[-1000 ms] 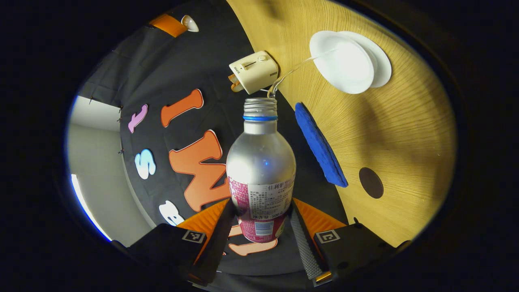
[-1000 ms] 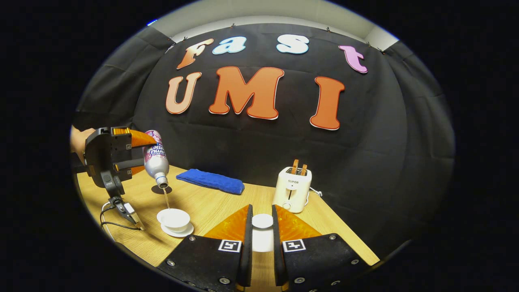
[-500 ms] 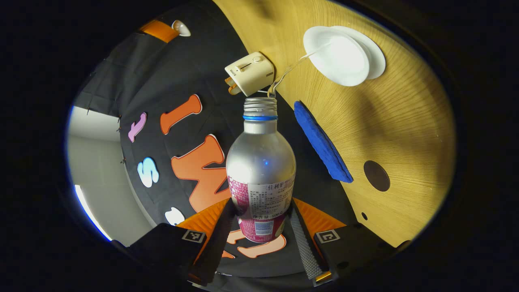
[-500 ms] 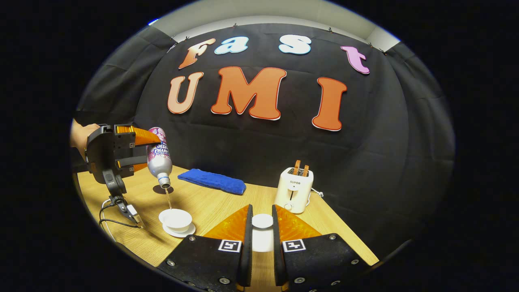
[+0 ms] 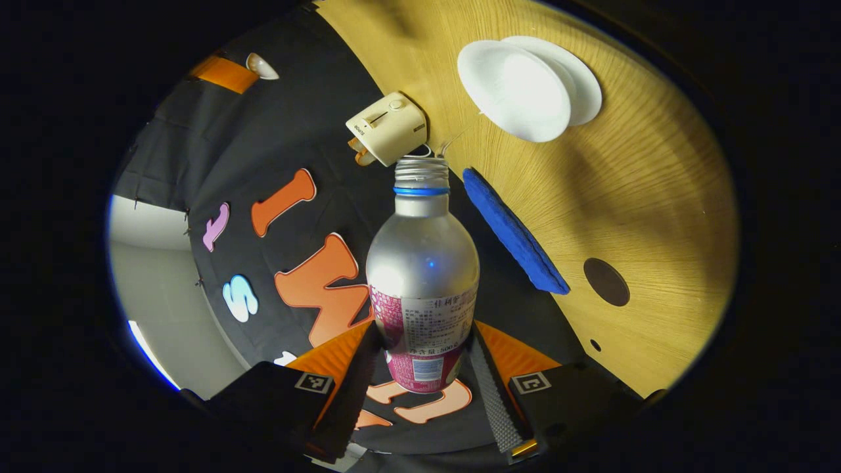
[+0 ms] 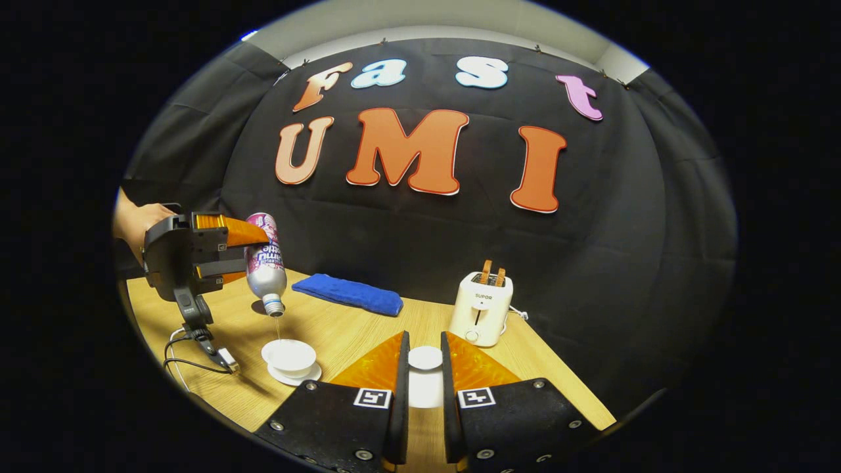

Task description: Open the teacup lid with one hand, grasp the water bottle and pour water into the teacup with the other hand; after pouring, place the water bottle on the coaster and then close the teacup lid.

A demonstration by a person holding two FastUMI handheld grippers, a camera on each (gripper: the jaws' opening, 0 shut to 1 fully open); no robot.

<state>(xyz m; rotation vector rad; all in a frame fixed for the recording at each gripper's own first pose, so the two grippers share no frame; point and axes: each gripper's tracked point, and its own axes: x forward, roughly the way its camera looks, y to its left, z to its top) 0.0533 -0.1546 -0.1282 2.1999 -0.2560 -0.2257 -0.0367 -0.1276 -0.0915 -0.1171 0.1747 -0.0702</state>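
Since the earlier frames, we see the silver metal water bottle with a pink label (image 5: 422, 269) tipped less steeply, and the stream from its mouth thinned to a short trickle above the white porcelain teacup (image 6: 289, 355). We see the left gripper (image 5: 424, 368) closed on the bottle's labelled lower body, both fingers pressing its sides; in the right gripper view a hand (image 6: 135, 220) holds this gripper above the wooden counter (image 6: 341, 332), the bottle's neck pointing down over the cup. The teacup sits open on its white saucer (image 6: 299, 376). We see the right gripper (image 6: 424, 368) narrowly closed on the round white teacup lid (image 6: 425, 358), held up off the counter. A dark round coaster (image 5: 606, 281) lies on the counter near a folded blue cloth (image 5: 509, 230). A cream toaster (image 6: 481, 309) stands by the wall.
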